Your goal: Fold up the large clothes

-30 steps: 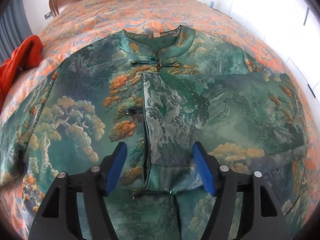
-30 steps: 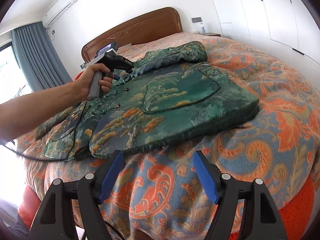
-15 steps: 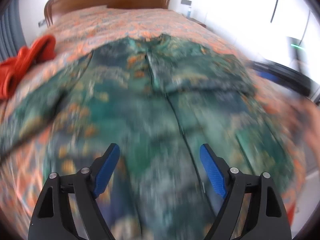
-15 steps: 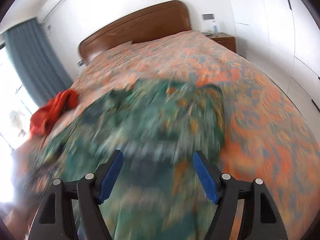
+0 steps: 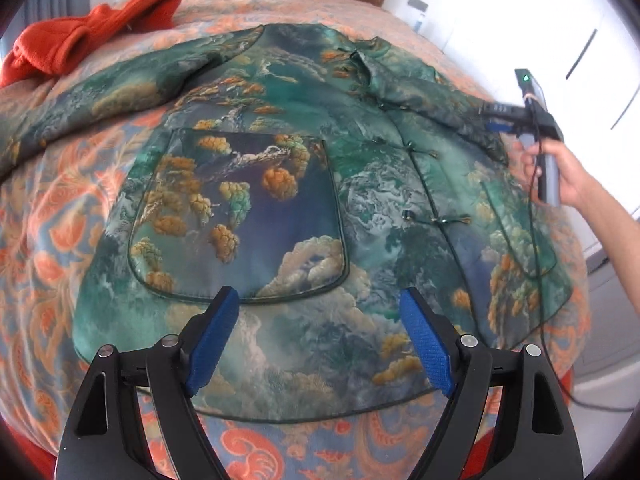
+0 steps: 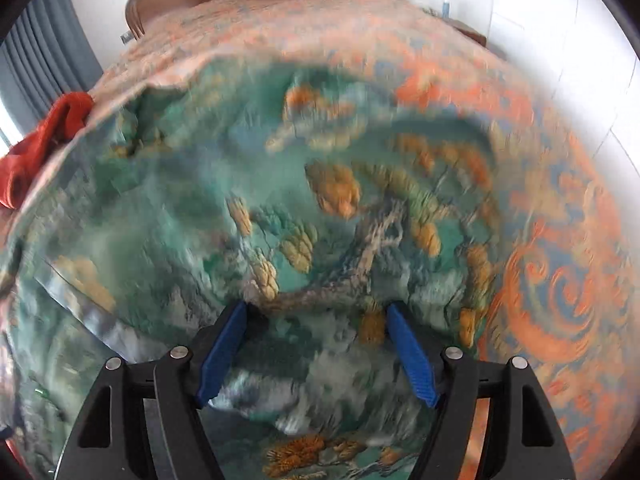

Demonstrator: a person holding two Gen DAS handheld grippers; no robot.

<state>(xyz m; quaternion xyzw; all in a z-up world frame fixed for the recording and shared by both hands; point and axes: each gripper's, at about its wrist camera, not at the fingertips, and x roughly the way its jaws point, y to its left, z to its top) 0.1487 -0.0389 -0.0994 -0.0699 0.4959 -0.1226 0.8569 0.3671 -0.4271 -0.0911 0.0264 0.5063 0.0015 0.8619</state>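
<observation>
Green silk jacket with orange tree print is seen spread front-up on the orange patterned bedspread, one sleeve folded in, most folding judged undone, left gripper and right gripper both released, nothing grasped.

The bed, under an orange-patterned cover, carried a green printed jacket near its foot edge and a red garment toward its left edge.

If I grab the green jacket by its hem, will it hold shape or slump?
The green jacket will probably slump: it drapes over the bedspread contours. Its sheen hints at slippery cloth, so the blue pads may slide. The patch pocket looks padded, perhaps adding weight.
</observation>
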